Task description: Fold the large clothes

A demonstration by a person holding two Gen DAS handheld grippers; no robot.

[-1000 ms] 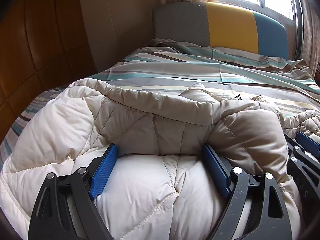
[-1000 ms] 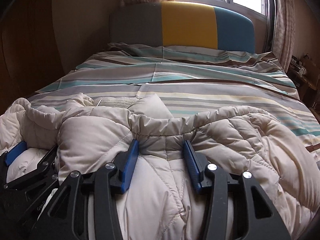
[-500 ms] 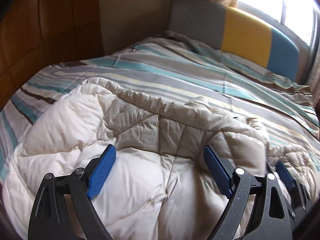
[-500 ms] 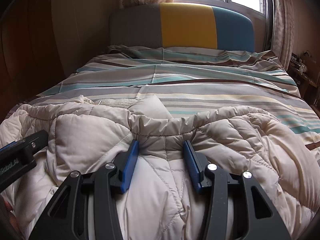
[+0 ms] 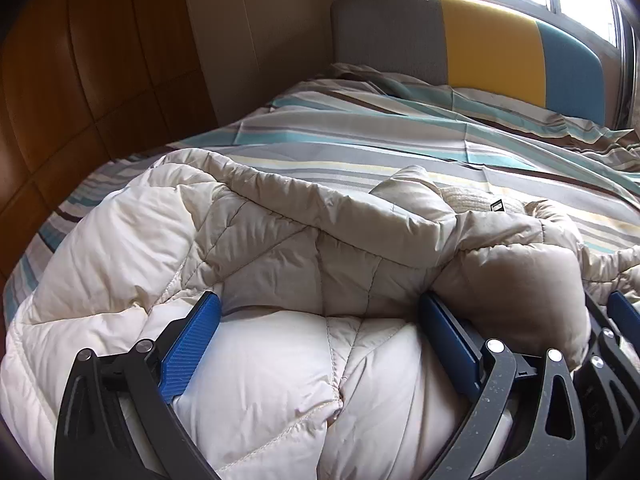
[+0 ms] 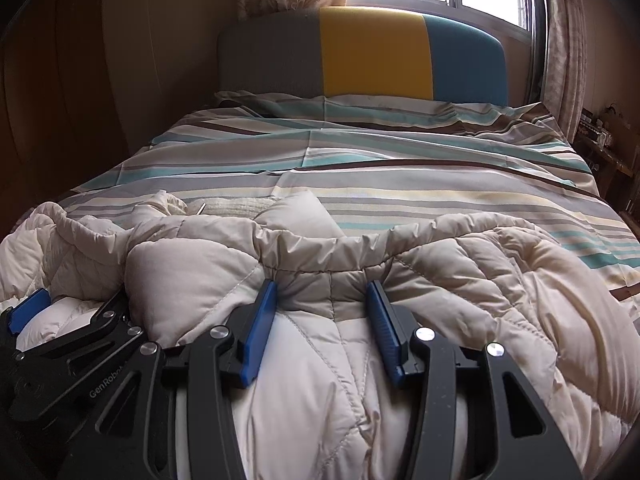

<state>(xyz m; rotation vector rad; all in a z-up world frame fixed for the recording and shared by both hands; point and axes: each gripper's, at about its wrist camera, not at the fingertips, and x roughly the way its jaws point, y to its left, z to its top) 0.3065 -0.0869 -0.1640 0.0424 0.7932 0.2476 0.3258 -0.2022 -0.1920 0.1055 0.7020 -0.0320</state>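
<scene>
A cream quilted puffer coat (image 5: 280, 248) lies bunched across the near end of the striped bed. My left gripper (image 5: 318, 304) straddles a thick fold on its left half. Its jaws are opening and stand very wide, with the padded cloth bulging loosely between the blue pads. My right gripper (image 6: 321, 288) is shut on a pinched fold of the coat (image 6: 480, 280) just below its gathered hem. The two grippers sit side by side: the left gripper (image 6: 60, 320) shows at the right wrist view's left edge, and the right gripper (image 5: 612, 320) at the other view's right edge.
The striped duvet (image 6: 380, 168) stretches back to a grey, yellow and blue headboard (image 6: 376, 52) under a bright window. Brown padded wall panels (image 5: 80, 80) run along the bed's left side. A cluttered bedside shelf (image 6: 600, 132) stands at the right.
The left gripper's view swung up and left, then came back to nearly where it was, with its jaws slightly wider around the fold. The right gripper has kept still on its fold.
</scene>
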